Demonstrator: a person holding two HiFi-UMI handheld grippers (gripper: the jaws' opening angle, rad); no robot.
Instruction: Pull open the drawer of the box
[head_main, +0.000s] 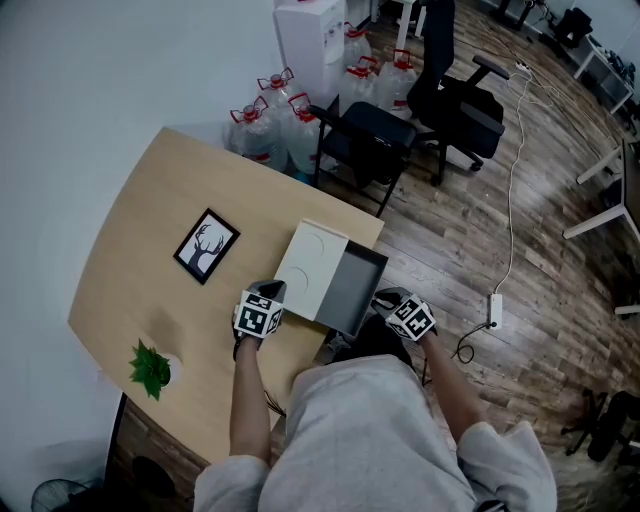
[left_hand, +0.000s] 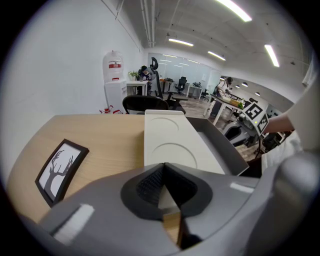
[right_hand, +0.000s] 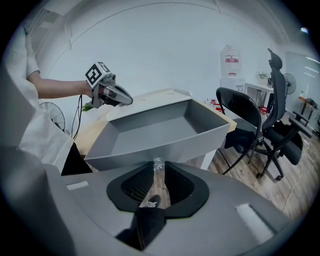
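Observation:
A white box lies on the wooden table, and its grey drawer stands pulled out past the table's edge, empty inside. My right gripper is shut on the small shiny knob on the drawer's front; in the head view it sits at the drawer's near end. My left gripper is shut, with its tips against the box's near end. The head view shows it at the box's near left corner.
A framed deer picture lies left of the box, and a small green plant sits near the table's front corner. Black chairs, water jugs and a dispenser stand beyond the table. A power strip lies on the floor.

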